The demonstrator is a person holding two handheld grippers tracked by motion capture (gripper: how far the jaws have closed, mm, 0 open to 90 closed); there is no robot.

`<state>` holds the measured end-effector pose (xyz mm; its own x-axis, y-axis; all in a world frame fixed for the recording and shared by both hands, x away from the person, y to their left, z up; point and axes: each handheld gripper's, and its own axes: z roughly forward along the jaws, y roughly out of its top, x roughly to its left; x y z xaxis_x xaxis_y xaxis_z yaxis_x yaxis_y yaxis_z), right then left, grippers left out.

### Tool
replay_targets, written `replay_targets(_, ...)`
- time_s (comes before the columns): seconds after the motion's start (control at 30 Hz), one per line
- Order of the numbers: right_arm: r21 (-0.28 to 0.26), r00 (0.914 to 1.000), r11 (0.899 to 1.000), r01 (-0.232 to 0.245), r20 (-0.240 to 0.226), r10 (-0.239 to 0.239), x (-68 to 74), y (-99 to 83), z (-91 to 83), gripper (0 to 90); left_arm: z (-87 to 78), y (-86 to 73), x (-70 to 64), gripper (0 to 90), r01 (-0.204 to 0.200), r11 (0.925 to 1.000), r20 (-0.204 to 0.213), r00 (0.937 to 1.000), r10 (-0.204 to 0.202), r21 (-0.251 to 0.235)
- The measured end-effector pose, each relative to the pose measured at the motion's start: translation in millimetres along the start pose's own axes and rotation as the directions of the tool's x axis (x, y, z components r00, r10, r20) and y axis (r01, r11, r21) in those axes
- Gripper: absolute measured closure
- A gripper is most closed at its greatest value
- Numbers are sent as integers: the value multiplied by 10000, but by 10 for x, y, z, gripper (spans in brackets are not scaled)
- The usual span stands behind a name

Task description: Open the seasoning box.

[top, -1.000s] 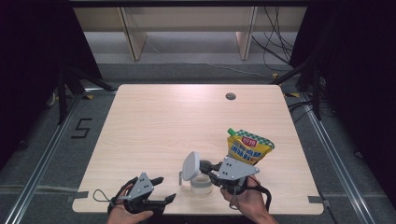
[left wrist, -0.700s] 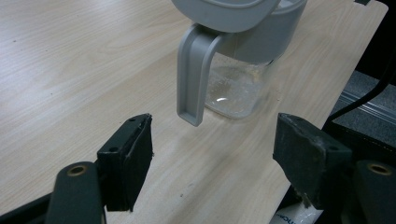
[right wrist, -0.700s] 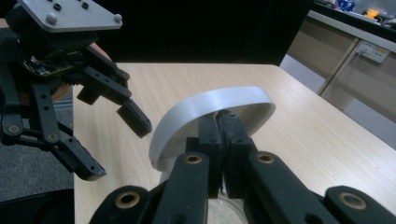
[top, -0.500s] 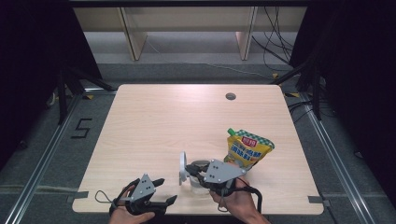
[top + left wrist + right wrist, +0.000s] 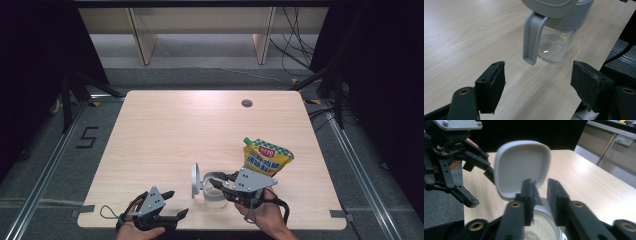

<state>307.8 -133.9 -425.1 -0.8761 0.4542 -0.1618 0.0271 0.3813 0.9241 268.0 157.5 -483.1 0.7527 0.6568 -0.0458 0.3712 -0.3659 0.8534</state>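
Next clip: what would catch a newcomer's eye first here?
Probably the yellow and green sauce pouch standing at the table's near right, the only bright colour on the pale wood. Just left of it sits a clear glass jar with its grey lid flipped upright, the right gripper at its rim, fingers narrowly apart. The left gripper waits open at the near edge, facing the jar's handle.

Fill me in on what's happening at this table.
A person works two handheld grippers at the near edge of the table. The right gripper has its jaws nearly closed at the rim of a glass jar whose grey flip lid stands open. The left gripper waits open beside it, facing the jar's handle. A yellow refill pouch sits just behind the jar.
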Motion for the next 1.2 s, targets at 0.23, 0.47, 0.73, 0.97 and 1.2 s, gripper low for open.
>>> replay_targets(0.23,-328,9974,9970,-707,97,710,-117,-160,-212,562,-14,-13,-34,271,115,9999,20,9999,-115,21)
replay_targets(0.47,-219,9907,9918,-1261,482,1270,-199,-352,-426,493,-36,0,-65,227,244,9997,167,9996,-243,-65)
replay_targets(0.73,-506,9679,9783,-2010,1437,2063,-304,-509,-733,417,-33,-3,-63,210,35,9999,106,9999,-36,143)
replay_targets(0.97,-484,9622,9735,-2237,1481,2284,-347,-643,-926,389,-23,2,-68,209,-4,10000,243,9997,5,-44)
replay_targets(1.2,223,9684,9761,-2162,1320,2115,-355,-785,-1021,305,-16,0,-75,209,54,10000,238,9997,-52,-55)
